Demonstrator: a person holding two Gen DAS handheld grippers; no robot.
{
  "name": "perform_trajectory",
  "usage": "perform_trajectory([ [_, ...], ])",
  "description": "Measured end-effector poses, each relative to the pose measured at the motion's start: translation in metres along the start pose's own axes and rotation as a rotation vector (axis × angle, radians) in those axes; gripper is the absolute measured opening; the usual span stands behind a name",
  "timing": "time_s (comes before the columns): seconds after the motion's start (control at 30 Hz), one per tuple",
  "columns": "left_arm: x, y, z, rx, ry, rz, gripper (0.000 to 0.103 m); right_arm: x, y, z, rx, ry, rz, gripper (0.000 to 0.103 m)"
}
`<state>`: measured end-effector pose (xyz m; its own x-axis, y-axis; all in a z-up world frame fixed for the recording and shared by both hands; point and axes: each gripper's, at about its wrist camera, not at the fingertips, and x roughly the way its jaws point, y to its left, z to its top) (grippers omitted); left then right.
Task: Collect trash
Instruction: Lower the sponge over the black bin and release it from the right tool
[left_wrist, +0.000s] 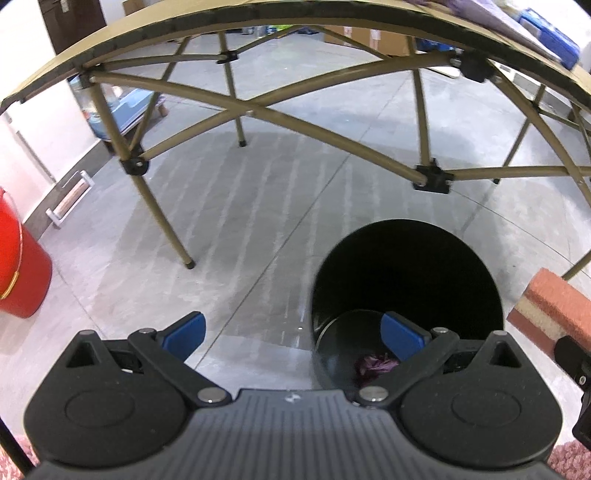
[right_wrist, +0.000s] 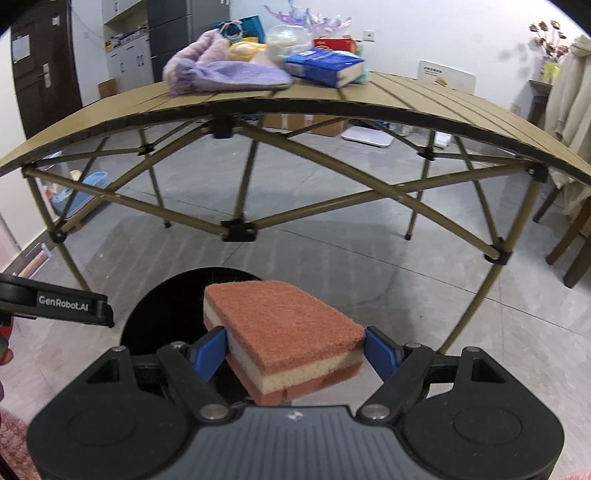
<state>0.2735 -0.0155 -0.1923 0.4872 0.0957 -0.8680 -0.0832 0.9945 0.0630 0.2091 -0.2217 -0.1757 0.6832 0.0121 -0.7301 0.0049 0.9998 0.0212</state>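
Nearest our right-hand camera, the right gripper (right_wrist: 295, 352) clenches a sponge (right_wrist: 288, 334) between its blue pads, pink layers above and below a pale middle. We hold it over the mouth of the black bin (left_wrist: 406, 280) on the grey floor, in front of the folding table (right_wrist: 406, 99). Our left gripper (left_wrist: 295, 332) hangs released, with nothing between its fingers, above the bin's near rim. A purple crumpled scrap (left_wrist: 373, 365) lies at the bin's bottom.
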Motion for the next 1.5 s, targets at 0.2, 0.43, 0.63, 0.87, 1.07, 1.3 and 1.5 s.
perform_trajectory([
  [0.2,0.000,0.019,0.000,-0.032,0.001,0.017,0.103,0.014,0.019,0.003,-0.018,0.019,0.021,0.079],
  [0.43,0.002,0.040,-0.002,-0.067,0.014,0.032,0.103,0.028,0.047,0.007,-0.040,0.045,0.068,0.079],
  [0.63,0.008,0.055,-0.003,-0.101,0.037,0.044,0.103,0.042,0.061,0.008,-0.045,0.074,0.070,0.079],
  [0.87,0.011,0.065,-0.004,-0.125,0.056,0.053,0.103,0.057,0.072,0.005,-0.062,0.114,0.062,0.079],
  [1.07,0.013,0.068,-0.005,-0.130,0.064,0.059,0.103,0.071,0.074,0.002,-0.060,0.152,0.049,0.079],
  [1.3,0.014,0.069,-0.005,-0.135,0.070,0.065,0.103,0.083,0.076,-0.001,-0.047,0.190,0.064,0.080],
  [1.5,0.016,0.070,-0.005,-0.137,0.075,0.069,0.103,0.095,0.078,-0.002,-0.045,0.263,0.100,0.093],
])
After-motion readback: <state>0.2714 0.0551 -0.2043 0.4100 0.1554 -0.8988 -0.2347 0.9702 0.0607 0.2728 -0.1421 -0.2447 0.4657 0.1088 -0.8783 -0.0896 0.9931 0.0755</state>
